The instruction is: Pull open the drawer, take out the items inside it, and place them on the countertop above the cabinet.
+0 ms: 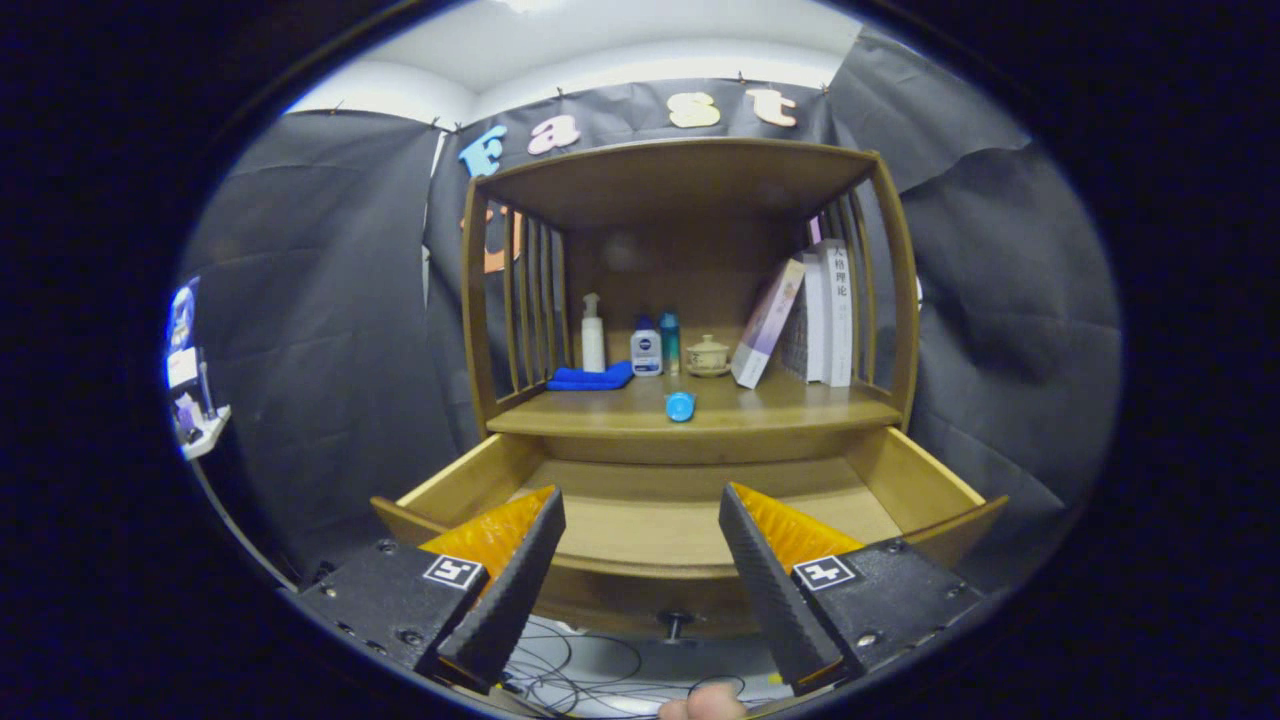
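The gripper hangs spread wide and empty at lower centre, before the pulled-out drawer. A blue item lies on the countertop above, near its front edge.

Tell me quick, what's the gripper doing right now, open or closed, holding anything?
Gripper: open, holding nothing, fingers spread above the pulled-out drawer. A small blue item lies on the countertop beyond them.
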The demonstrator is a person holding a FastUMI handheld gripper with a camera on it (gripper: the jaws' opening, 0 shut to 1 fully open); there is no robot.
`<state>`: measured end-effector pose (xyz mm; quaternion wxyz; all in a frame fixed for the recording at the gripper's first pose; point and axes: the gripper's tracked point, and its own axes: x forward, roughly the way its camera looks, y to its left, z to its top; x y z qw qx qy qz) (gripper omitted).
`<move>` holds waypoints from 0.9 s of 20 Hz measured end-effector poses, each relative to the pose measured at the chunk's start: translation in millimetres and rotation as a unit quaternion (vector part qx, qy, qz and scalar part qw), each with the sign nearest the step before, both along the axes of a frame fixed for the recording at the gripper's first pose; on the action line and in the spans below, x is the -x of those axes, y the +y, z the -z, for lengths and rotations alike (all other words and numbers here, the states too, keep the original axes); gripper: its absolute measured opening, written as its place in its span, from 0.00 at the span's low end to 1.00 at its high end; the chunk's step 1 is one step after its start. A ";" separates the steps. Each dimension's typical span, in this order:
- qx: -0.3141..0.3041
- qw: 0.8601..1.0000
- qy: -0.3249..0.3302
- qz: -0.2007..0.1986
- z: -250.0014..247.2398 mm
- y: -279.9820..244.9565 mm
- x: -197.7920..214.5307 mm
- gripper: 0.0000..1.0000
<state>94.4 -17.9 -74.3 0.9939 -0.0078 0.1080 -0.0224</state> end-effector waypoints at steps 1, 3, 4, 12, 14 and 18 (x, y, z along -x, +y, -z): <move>0.007 1.000 -0.004 0.002 8.7 -2.1 4.5 0.98; 0.019 1.000 -0.006 0.007 26.4 -5.3 11.9 0.98; 0.021 1.000 -0.008 0.008 34.1 -4.0 15.9 0.99; 0.031 0.999 0.016 0.031 93.5 -16.5 22.2 0.99; 0.033 0.998 0.020 0.042 99.3 -21.9 20.2 0.98; 0.004 0.998 0.019 0.059 105.0 -25.6 13.6 0.98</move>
